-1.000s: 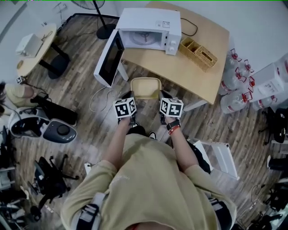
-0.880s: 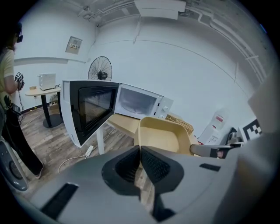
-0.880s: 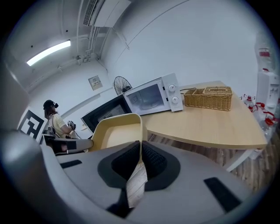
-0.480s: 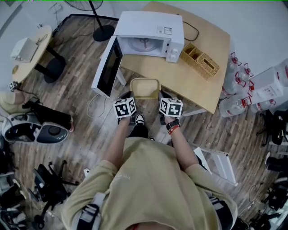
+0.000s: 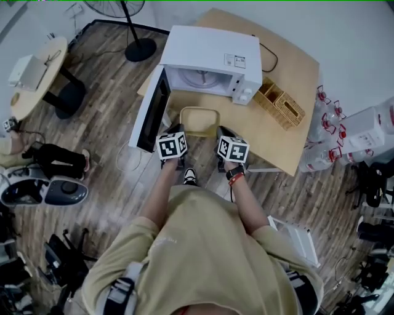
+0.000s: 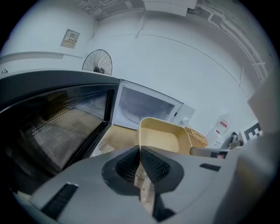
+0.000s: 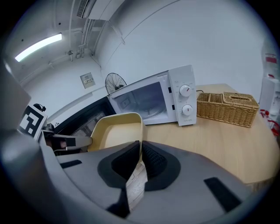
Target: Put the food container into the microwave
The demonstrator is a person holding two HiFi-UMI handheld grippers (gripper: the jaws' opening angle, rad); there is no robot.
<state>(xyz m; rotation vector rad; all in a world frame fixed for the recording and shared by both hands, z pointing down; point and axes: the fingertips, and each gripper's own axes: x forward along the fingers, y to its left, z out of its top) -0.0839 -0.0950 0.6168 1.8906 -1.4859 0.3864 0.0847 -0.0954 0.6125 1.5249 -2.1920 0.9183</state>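
Observation:
A pale yellow, empty food container (image 5: 198,120) hangs in the air in front of the white microwave (image 5: 210,56), held by both grippers at its near corners. My left gripper (image 5: 178,131) is shut on its left rim, seen as the container (image 6: 160,135) pinched between the jaws (image 6: 141,151). My right gripper (image 5: 218,133) is shut on the right rim of the container (image 7: 118,129). The microwave's door (image 5: 154,111) stands wide open to the left, and its cavity (image 7: 142,101) with the glass turntable is in view just beyond the container.
The microwave stands on a light wooden table (image 5: 289,86) with a wicker basket (image 5: 282,103) to its right. A floor fan (image 5: 126,18) stands behind. Water bottles (image 5: 323,123) and boxes lie right of the table; a round side table (image 5: 31,74) and equipment lie left.
The person has stepped forward: the container and both grippers are now closer to the microwave's open front, over the table edge. Both grips are unchanged.

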